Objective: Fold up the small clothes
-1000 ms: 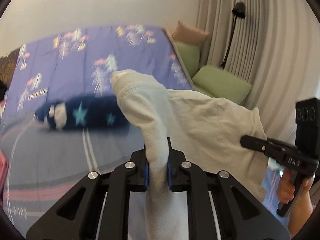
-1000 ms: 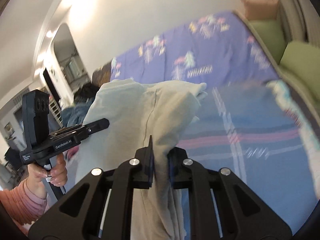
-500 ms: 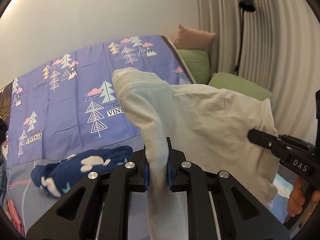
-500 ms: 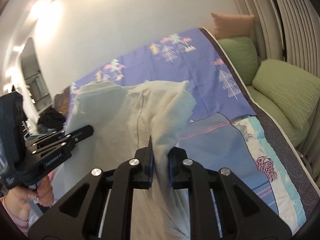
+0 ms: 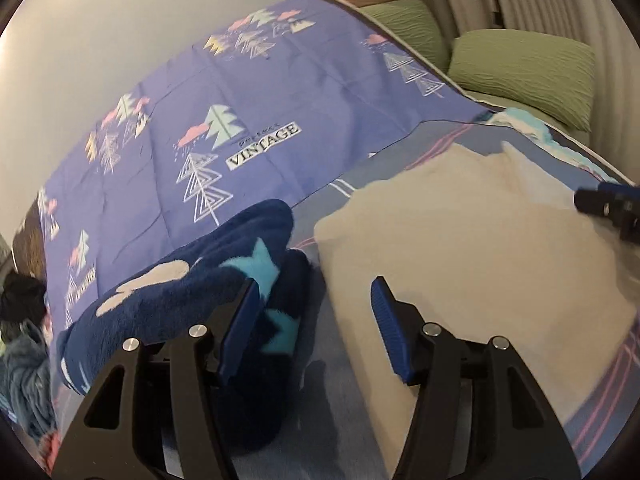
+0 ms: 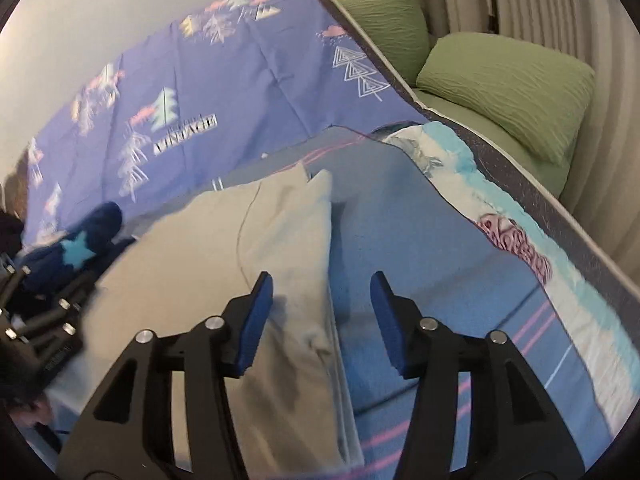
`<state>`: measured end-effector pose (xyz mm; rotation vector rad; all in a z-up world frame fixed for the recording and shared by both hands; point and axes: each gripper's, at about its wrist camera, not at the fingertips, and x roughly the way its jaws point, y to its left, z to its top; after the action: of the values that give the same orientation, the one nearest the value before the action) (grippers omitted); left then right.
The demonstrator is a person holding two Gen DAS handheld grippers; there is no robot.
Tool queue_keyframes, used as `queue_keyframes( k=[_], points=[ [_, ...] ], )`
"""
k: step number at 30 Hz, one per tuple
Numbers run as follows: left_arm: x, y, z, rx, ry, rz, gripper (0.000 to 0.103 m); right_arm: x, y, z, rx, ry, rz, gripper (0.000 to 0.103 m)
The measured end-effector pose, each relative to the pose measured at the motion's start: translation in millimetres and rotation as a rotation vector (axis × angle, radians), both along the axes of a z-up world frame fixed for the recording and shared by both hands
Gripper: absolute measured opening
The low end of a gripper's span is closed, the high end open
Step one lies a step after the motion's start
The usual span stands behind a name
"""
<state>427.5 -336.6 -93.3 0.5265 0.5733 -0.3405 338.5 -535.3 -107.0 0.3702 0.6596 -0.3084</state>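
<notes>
We see both the left gripper [image 5: 316,300] and right gripper [image 6: 322,292] with jaws just opened wide, gripping nothing; the cream garment [image 6: 256,248] lies flat on the blue bedspread [image 6: 420,248], centre frame.

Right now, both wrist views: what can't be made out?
- Cream garment: its near edge, hidden behind the left tongs; shape blurred in the left wrist view.
- Same garment, right wrist view: lower part hidden under the right tongs.
- Navy star fleece: near end hidden by the tongs' frame.
- Dark pile: cut off by the left edge.
</notes>
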Motion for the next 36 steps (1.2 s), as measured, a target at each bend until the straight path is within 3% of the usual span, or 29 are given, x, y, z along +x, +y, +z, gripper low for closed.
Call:
queue_keyframes(
  k=[6, 7, 14, 16, 18, 22, 27, 36],
  points=[
    [-29, -1, 11, -0.007, 0.068, -0.062, 0.061, -36, 19, 21, -0.022, 0.044, 0.105, 0.062],
    [-36, 3, 14, -0.024, 0.082, -0.069, 0.065, -45, 20, 22, -0.02, 0.046, 0.118, 0.063],
    [-84, 40, 31, -0.134, 0.155, -0.081, 0.066, -116, 39, 28, 0.013, 0.056, 0.167, 0.064],
    [-104, 52, 37, -0.173, 0.159, -0.09, 0.071, -137, 49, 34, 0.004, 0.05, 0.166, 0.066],
    [-126, 65, 44, -0.21, 0.144, -0.092, 0.079, -159, 62, 42, -0.008, 0.044, 0.147, 0.073],
    [-181, 91, 58, -0.294, 0.105, -0.112, 0.091, -201, 91, 58, -0.038, 0.036, 0.119, 0.078],
    [-232, 112, 75, -0.31, 0.03, -0.081, 0.102, -263, 134, 85, -0.125, -0.045, 0.095, 0.086],
    [-313, 160, 103, -0.379, -0.074, -0.021, 0.102, -330, 190, 113, -0.205, -0.134, 0.092, 0.091]
  ],
)
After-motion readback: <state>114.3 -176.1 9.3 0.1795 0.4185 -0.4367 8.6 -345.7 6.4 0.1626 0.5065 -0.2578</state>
